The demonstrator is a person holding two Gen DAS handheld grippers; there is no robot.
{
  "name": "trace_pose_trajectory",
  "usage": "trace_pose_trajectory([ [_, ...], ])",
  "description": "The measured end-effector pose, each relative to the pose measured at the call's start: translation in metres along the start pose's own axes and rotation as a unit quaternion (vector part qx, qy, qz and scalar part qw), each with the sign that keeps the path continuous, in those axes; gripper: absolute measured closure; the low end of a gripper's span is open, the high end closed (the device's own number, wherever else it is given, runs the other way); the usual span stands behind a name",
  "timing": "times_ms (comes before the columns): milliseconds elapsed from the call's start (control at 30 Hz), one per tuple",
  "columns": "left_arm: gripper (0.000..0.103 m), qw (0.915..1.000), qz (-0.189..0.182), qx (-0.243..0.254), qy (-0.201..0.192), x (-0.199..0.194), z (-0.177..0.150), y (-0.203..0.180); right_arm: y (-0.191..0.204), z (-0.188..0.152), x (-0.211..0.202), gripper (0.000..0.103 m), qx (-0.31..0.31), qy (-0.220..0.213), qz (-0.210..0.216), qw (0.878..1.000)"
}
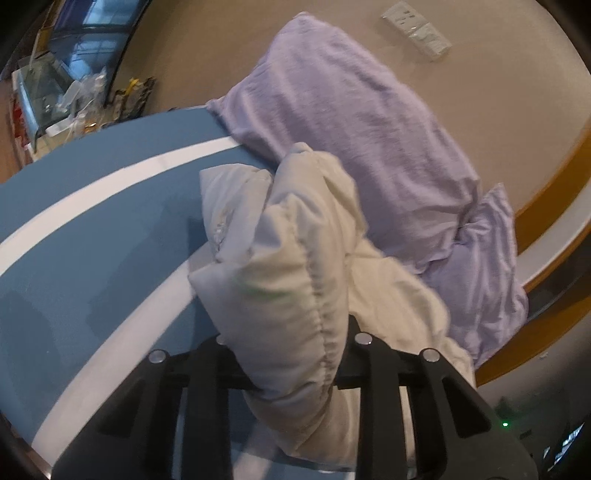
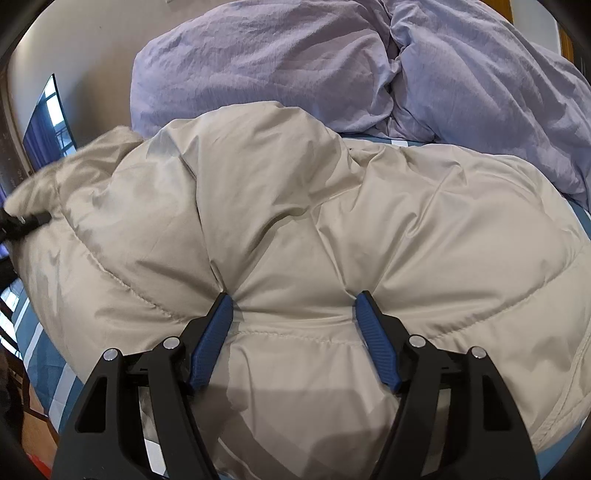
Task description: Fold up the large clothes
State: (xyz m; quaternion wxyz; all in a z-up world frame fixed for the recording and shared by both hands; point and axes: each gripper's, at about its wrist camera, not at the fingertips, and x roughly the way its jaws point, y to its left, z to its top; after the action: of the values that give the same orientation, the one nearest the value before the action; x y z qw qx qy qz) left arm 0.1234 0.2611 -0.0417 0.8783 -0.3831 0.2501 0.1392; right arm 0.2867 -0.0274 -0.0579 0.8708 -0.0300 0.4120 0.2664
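Observation:
A cream puffer jacket (image 2: 332, 229) lies bunched on the blue-and-white striped bed sheet (image 1: 92, 229). My left gripper (image 1: 291, 347) is shut on a thick fold of the jacket (image 1: 288, 288) and holds it lifted above the sheet; the fabric hides the fingertips. My right gripper (image 2: 293, 306) is open, its blue pads (image 2: 212, 339) pressed down onto the jacket's body, a quilted panel between them. The left gripper's black tip shows at the left edge of the right wrist view (image 2: 26, 221), clamped on the jacket's edge.
A rumpled lilac duvet (image 2: 461, 85) and lilac pillow (image 1: 351, 110) lie behind the jacket. A beige wall (image 1: 498, 92) carries a white switch plate (image 1: 417, 29). A wooden bed frame (image 1: 546, 199) runs at the right. A cluttered shelf (image 1: 55, 92) stands at far left.

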Motion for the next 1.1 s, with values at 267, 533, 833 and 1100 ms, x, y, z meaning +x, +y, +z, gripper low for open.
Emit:
trace_pose_trajectory([
  [267,0.077,0.9951,-0.073,0.063,-0.018,-0.028,0.0,-0.08,-0.008,-0.002,0.002,0.033,0.007,0.003,0.006,1.0],
  [533,0.077,0.9825,-0.128,0.135,-0.005,-0.03,-0.028,-0.164,-0.018,-0.003,0.0,0.033,0.016,0.003,0.022,1.0],
  [833,0.076,0.9649,-0.149,0.215,0.026,-0.012,-0.074,-0.234,-0.034,-0.01,-0.017,0.037,0.001,-0.011,0.038,0.999],
  [1100,0.076,0.9508,-0.151,0.262,0.068,0.017,-0.117,-0.275,-0.061,-0.032,-0.058,0.037,-0.021,-0.043,0.031,0.998],
])
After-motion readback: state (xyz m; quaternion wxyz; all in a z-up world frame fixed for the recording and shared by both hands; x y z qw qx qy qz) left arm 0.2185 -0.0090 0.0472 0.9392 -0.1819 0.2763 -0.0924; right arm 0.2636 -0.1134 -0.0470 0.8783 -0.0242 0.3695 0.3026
